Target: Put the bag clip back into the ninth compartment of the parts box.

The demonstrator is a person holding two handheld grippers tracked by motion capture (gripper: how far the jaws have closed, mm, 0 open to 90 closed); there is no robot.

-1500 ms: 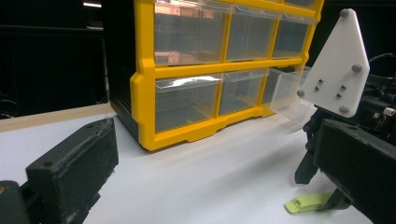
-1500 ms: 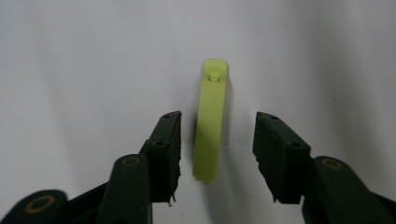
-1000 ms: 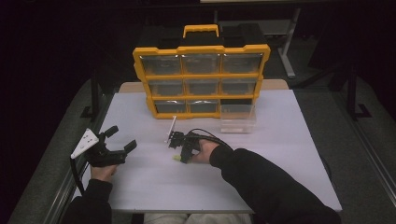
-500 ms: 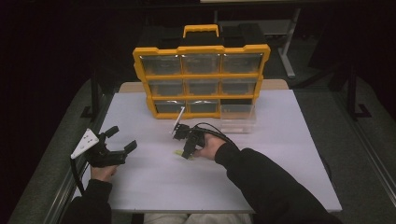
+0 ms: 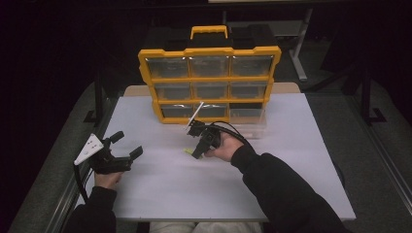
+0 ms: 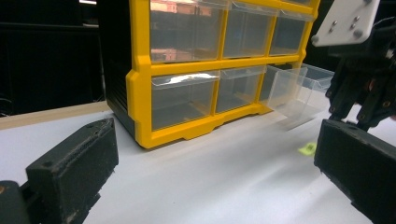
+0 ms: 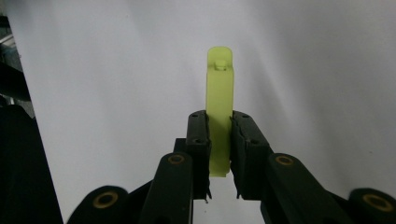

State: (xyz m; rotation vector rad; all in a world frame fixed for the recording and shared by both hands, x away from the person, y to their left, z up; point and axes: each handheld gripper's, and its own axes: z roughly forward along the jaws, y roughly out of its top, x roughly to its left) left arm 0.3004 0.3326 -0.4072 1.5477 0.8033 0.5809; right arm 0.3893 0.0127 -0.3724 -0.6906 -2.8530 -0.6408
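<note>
Both jaws of the right gripper (image 7: pixel 219 140) hide the yellow-green piece's (image 7: pixel 219 88) base.

Organiser: I see a yellow plastic drawer cabinet (image 5: pixel 209 80) with a black back and plain, clear see-through drawers.
Loose drawer: the clear plastic drawer pulled out at the cabinet's foot (image 6: pixel 299 88) has no tint.
Held piece: my black right gripper (image 7: pixel 219 135) carries a translucent lime-green plastic strip (image 7: pixel 219 93).
Left tool: my black left gripper (image 5: pixel 126 148) has a pale grey plate.
Surface: the plain white tabletop (image 5: pixel 301 160) is unpatterned.
Sleeves: dark, almost black.
</note>
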